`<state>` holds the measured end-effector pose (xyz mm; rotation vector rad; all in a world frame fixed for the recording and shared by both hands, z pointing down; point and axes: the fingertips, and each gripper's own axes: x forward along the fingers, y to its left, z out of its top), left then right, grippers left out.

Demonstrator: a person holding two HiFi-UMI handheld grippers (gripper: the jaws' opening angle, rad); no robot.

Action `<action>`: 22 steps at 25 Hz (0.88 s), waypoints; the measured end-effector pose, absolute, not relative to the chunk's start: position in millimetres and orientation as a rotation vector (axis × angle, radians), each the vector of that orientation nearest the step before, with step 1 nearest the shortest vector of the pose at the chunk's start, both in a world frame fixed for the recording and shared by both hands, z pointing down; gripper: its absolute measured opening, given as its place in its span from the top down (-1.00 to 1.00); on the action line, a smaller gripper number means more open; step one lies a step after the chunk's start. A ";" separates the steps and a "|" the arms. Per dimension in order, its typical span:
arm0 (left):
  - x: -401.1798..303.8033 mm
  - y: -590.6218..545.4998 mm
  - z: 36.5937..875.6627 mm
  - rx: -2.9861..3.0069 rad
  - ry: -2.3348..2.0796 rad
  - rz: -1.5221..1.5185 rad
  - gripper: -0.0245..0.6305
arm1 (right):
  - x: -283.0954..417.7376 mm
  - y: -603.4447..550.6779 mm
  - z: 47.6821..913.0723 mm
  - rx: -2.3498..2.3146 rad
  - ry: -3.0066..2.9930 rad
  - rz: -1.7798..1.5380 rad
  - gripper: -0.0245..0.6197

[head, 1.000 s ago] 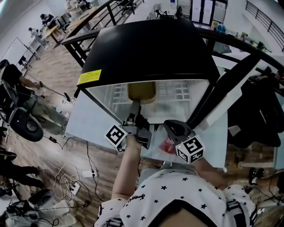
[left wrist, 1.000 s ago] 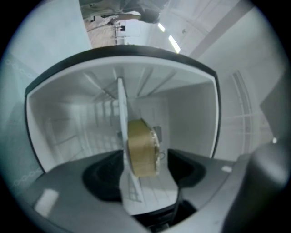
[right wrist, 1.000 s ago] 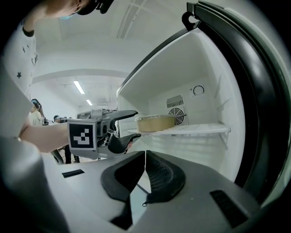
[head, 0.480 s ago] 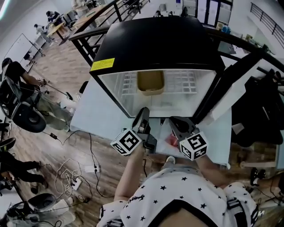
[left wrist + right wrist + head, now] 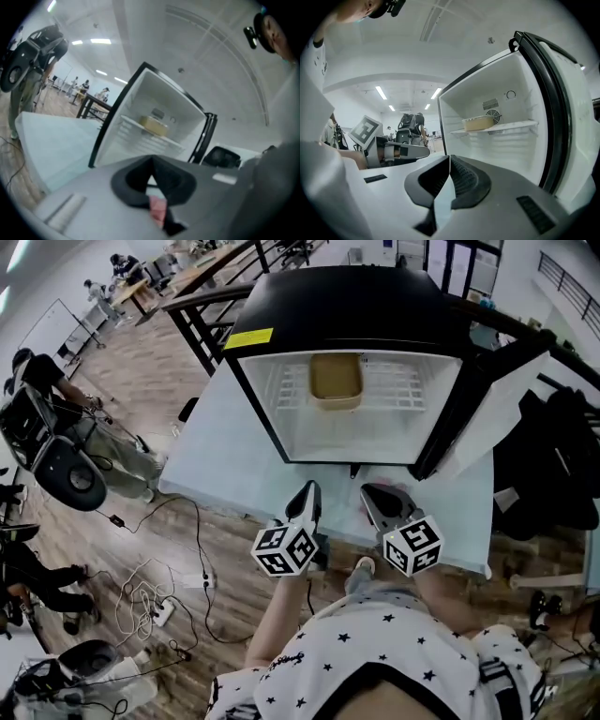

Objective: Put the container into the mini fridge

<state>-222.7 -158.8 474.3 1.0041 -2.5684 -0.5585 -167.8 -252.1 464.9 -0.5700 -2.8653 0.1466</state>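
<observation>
Since the tan container (image 5: 337, 381) already sat on the wire shelf (image 5: 403, 390) deep inside the mini fridge (image 5: 347, 306), the placing looked done. Both the left tool (image 5: 308, 493) and the right tool (image 5: 375, 495) hung in front of the opening over the pale surface (image 5: 216, 465), each clenched on nothing. What seemed left was the open door (image 5: 487, 413) at the right. The right tool would best press its outer edge and swing it round steadily, with the left tool kept clear of the gap.
</observation>
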 end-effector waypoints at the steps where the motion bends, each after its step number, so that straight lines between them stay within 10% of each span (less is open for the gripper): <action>1: -215.2 -154.2 478.2 0.997 -2.566 -0.536 0.91 | -162.1 -247.9 465.6 -0.569 -2.860 0.151 0.86; 22: -23.4 -85.1 533.8 0.993 -2.481 -0.422 0.91 | 5.8 -146.0 487.8 -0.681 -2.796 0.085 0.86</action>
